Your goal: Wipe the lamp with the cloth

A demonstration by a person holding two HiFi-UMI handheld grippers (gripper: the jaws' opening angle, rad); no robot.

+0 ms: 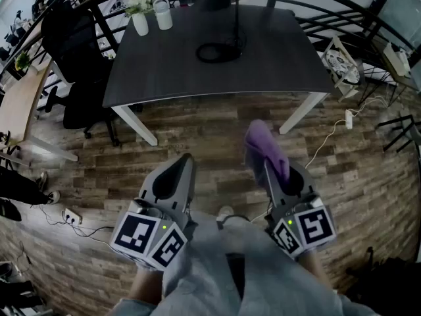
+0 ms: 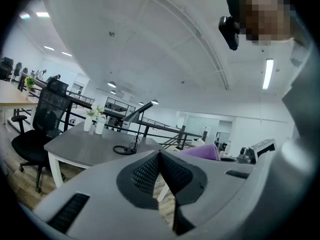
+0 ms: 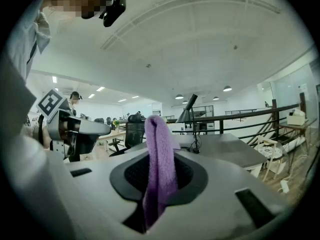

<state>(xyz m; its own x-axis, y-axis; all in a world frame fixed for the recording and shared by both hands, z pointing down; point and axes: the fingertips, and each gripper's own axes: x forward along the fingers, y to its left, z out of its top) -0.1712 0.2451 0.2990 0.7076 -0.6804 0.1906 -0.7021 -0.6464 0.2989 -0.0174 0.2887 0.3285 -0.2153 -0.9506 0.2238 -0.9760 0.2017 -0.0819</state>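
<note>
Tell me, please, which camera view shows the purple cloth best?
The right gripper view: the cloth fills its centre, clamped in the jaws of the right gripper. The head view shows it from above, past those jaws; the left gripper view catches only an edge.

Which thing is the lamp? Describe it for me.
On the dark grey table ahead, the lamp stands toward the far edge. It is a thin black stem with cable coiled at its foot, unlike the white vase and cup at the far-left corner.

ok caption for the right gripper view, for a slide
Right gripper shut on a purple cloth, facing the lamp on the grey table.
</note>
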